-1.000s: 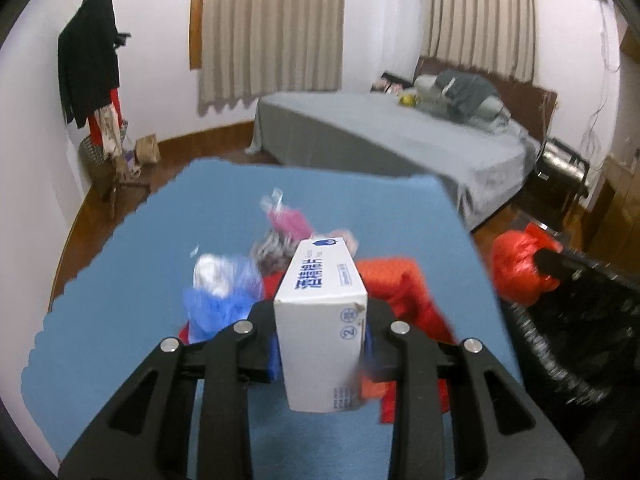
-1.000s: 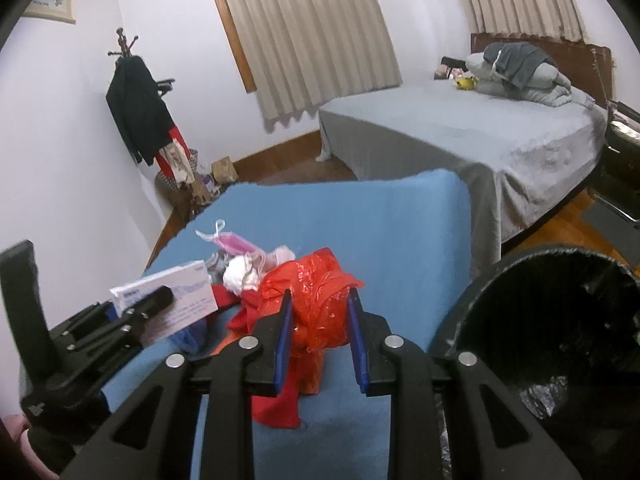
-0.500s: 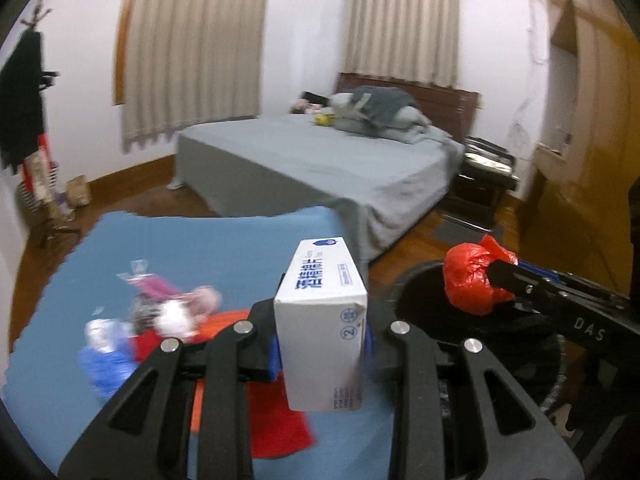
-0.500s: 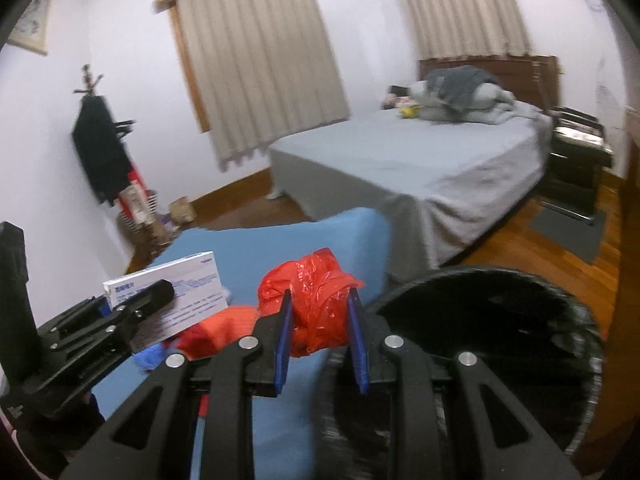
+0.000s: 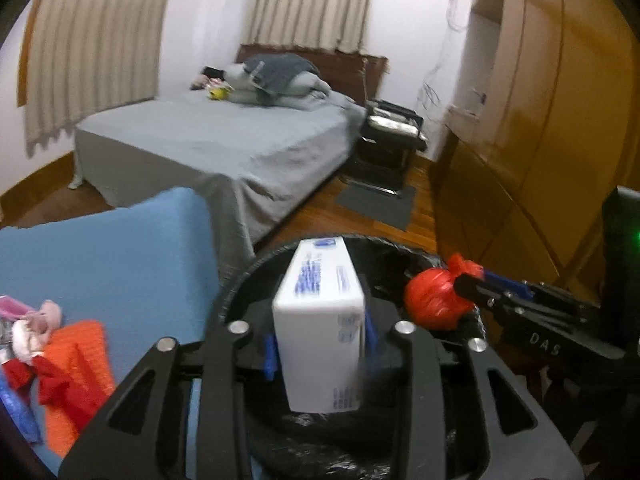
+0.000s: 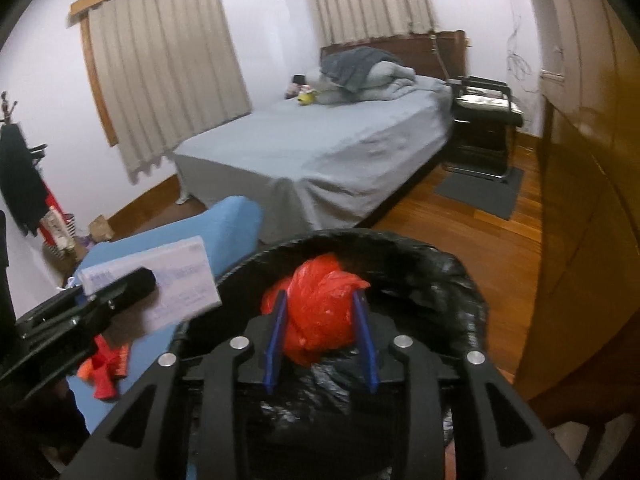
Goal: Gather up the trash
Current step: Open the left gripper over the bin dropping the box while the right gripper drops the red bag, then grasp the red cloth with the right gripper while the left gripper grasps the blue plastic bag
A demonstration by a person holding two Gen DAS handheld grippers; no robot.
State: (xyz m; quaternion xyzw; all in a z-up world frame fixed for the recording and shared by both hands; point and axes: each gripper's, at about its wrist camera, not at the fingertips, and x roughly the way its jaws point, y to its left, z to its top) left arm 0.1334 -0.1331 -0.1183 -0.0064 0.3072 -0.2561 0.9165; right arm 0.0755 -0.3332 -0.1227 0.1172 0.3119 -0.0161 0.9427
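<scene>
left tool (image 5: 320, 354): jaws opening, white box (image 5: 320, 320) between the pads; gap shows at the left pad, right side blurred, so grip going loose
right tool (image 6: 321, 344): jaws opening, red bag (image 6: 320, 316) between the blue pads, pads look just off it
white box: upright, over the open bin (image 5: 248, 280), at 6 o'clock in the left wrist view
red bag: knotted, over the bin mouth; at 3 o'clock of the box in the left wrist view
bin: black liner, just beside the worktop (image 5: 104, 264) edge
worktop: blue cover, at 9 o'clock
leftover trash (image 5: 60, 360): red, orange, pink bits on the worktop, at 8 o'clock
bed (image 6: 320, 140): grey sheet, at 12 o'clock, well apart
</scene>
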